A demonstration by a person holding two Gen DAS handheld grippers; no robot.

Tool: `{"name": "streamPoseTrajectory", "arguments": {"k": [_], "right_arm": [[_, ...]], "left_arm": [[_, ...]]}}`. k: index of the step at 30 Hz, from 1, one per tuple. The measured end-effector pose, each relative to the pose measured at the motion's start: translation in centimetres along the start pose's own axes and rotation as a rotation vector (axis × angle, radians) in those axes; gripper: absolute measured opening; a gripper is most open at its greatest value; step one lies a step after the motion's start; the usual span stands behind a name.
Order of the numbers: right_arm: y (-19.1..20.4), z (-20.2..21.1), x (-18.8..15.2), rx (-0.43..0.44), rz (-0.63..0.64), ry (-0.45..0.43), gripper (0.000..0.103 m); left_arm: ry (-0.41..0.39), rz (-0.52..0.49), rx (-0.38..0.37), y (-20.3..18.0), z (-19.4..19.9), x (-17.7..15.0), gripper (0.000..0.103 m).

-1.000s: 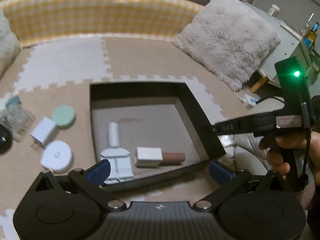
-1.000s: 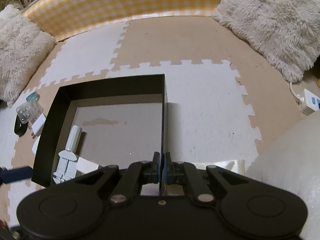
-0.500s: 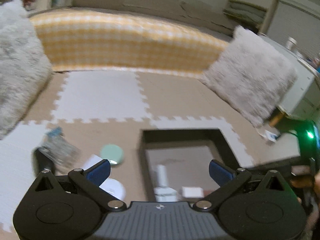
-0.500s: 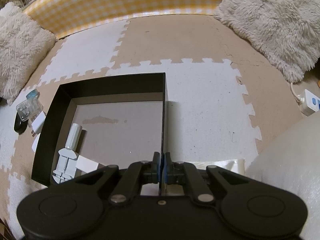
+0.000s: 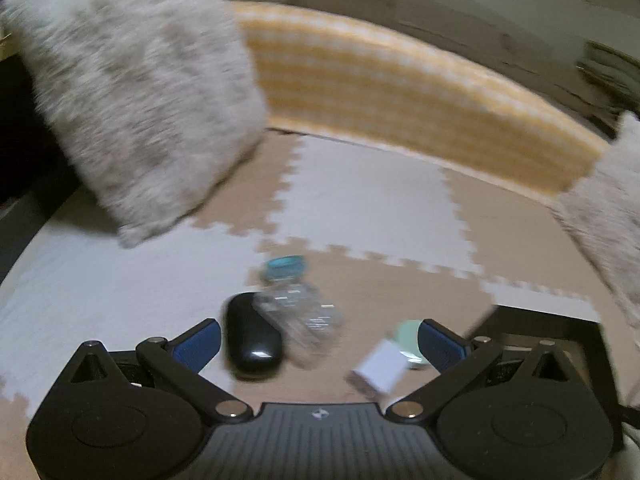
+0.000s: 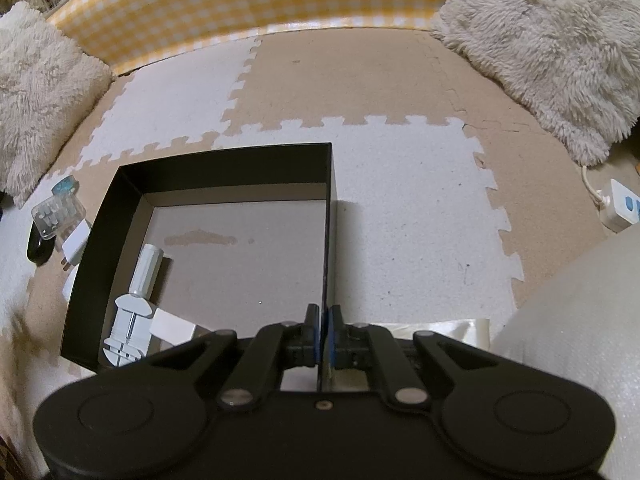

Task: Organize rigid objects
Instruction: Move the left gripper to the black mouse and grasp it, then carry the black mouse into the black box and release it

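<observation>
My left gripper (image 5: 320, 342) is open and empty, hovering over loose items on the foam mat. Between its fingers lie a glossy black case (image 5: 252, 338), a clear plastic case (image 5: 304, 316) with a teal cap, a white charger (image 5: 378, 368) and a pale green disc (image 5: 406, 338). The view is blurred. My right gripper (image 6: 323, 336) is shut on the right wall of the black box (image 6: 224, 166). Inside the box lie a white clamp tool (image 6: 132, 312) and a white block (image 6: 172, 326). The black box's corner (image 5: 540, 326) shows at the right of the left wrist view.
A fluffy cushion (image 5: 132, 92) leans at the left and another (image 6: 552, 48) at the right. A yellow checked bolster (image 6: 240, 4) borders the back of the mat. A white power strip (image 6: 620, 208) lies at the right edge.
My left gripper has swung left, away from the box and over the loose items, staying open. My right gripper has kept still on the box wall.
</observation>
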State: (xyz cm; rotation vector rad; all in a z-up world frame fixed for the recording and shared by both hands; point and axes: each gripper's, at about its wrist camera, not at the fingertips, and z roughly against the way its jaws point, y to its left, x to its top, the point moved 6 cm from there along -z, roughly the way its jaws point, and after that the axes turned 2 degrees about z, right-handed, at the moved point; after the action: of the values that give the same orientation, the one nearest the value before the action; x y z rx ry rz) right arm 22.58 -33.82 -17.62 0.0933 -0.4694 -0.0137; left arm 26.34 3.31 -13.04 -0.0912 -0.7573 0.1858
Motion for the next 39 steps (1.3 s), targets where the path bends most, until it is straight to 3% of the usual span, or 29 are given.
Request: {"name": "streamPoseTrajectory", "arguments": {"k": [5,11,18,26,29,32,39], "right_arm": [[0.0,-0.1,0.0,0.000,0.003,0.005,0.005],[0.0,-0.2,-0.1,-0.001,0.008,0.007,0.006],[0.0,-0.3,-0.1,-0.003,0.009,0.013,0.006],[0.0,-0.7,-0.2,-0.006,0.012,0.025,0.006],[0.1,-0.7,-0.3,-0.007,0.014,0.028,0.006],[0.1,-0.8,-0.3,-0.005,0.011,0.027,0.006],[0.0,-0.5,-0.1,0.000,-0.003,0.013,0.006]], "left_arm": [[0.038,0.039,0.099,2.7,-2.1,-1.1,0.102],[0.113,0.095,0.108,3.9,-4.6,-2.8,0.083],[0.062,0.026,0.174,4.0,-6.7,-2.9,0.075],[0.038,-0.015,0.152,4.0,-8.9,-2.1,0.074],[0.053,0.025,0.130,4.4,-9.3,-2.0,0.074],[0.074,0.059,0.090,4.4,-9.3,-1.8,0.056],[0.135,0.037,0.100,3.8,-8.1,-3.0,0.056]]}}
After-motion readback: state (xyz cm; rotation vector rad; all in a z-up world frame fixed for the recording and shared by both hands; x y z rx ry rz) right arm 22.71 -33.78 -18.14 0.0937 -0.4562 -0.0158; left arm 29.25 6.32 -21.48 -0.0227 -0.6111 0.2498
